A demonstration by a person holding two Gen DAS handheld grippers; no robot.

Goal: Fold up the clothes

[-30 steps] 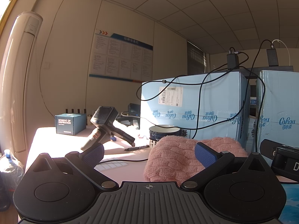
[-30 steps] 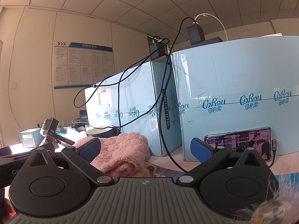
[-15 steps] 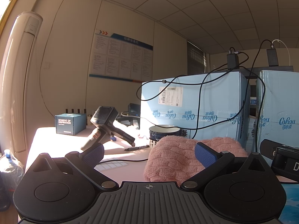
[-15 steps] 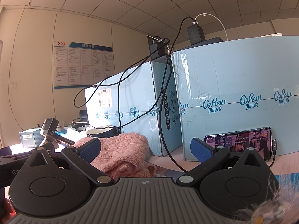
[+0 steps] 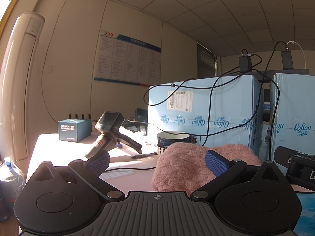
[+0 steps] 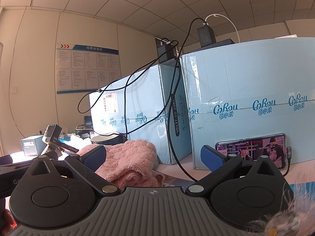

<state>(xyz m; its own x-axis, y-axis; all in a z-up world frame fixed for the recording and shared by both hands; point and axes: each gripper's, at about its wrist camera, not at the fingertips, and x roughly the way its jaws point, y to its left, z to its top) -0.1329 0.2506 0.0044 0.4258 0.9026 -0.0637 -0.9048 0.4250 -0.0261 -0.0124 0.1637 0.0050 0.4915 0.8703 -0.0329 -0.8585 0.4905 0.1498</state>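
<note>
A pink cable-knit sweater [image 5: 183,165] lies bunched on the white table [image 5: 49,143], just ahead of both grippers. My left gripper [image 5: 157,160] is open and empty, its blue-padded fingers level with the sweater's near edge. In the right wrist view the same sweater [image 6: 128,157] lies ahead and to the left. My right gripper [image 6: 152,156] is open and empty; its left finger overlaps the sweater in the image.
Two light-blue cardboard boxes [image 6: 246,102] stand behind, with chargers and black cables [image 6: 173,137] hanging down. A phone [image 6: 252,149] leans on the right box. A bowl [image 5: 173,137], a pen [image 5: 143,155], a handheld device [image 5: 110,129] and a small dark box [image 5: 72,126] lie at left.
</note>
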